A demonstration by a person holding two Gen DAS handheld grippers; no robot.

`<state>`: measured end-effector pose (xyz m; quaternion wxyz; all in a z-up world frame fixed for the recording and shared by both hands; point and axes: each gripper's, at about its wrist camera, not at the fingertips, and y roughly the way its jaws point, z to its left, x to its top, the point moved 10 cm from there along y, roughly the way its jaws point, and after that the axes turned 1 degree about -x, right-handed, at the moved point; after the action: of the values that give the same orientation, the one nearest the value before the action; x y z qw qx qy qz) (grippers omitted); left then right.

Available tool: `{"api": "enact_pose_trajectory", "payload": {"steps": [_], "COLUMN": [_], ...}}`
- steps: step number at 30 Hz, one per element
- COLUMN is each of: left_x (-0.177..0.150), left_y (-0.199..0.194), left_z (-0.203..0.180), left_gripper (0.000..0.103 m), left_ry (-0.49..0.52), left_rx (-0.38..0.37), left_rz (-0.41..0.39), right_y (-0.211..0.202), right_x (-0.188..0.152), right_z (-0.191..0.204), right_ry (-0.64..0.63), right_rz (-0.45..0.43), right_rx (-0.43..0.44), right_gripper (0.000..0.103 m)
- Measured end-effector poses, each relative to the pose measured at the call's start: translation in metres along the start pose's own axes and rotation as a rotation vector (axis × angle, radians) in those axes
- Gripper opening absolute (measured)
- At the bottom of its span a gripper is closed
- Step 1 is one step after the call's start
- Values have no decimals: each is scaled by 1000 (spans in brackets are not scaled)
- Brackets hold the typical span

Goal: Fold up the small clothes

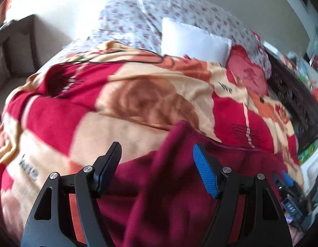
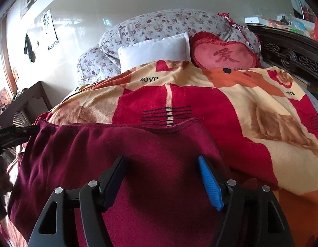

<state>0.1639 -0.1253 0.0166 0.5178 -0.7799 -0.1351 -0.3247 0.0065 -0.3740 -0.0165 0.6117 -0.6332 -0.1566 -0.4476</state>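
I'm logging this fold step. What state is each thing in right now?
left gripper: open, above the garment, holding nothing
right gripper: open, above the garment, holding nothing
maroon garment: spread on the blanket, partly rumpled
blanket: spread over the bed
white pillow: leaning against the floral bedding

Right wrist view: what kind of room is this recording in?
Most likely a home bedroom: a bed covered by a red patterned blanket, a white pillow against a floral quilt, and a carved dark headboard.

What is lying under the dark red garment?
The garment lies on the patterned blanket, which shows around it. What the blanket covers is hidden.
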Motion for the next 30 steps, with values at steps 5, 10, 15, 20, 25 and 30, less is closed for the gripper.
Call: {"api": "enact_pose_trajectory", "payload": {"steps": [5,10,15,20,25,30], "left_x": [-13,-35,-50,-75,-79,-77], "left_y": [-39,-78,-125,-157,-164,-159], "left_z": [25,33,23,19,7,-4], "left_gripper": [71,71,71,71,71,71], "left_ry": [-29,-104,-64,-59,-23,-38], "left_rx": [64,65,70,86,94,43], "left_rz": [-38,-43,-80,-64,-60,-57], "right_y": [-2,-3,-4,-5,-5,-4], "right_x": [0,0,-2,-2,-1,-1], "right_z": [-1,0,0,0,0,-1], "right_ry": [22,21,15,19,17,6], "right_rz": [-12,-18,-18,-18,-18,-15], "right_rx": [32,33,26,33,32,16], "right_gripper": [70,70,70,70,70,70]}}
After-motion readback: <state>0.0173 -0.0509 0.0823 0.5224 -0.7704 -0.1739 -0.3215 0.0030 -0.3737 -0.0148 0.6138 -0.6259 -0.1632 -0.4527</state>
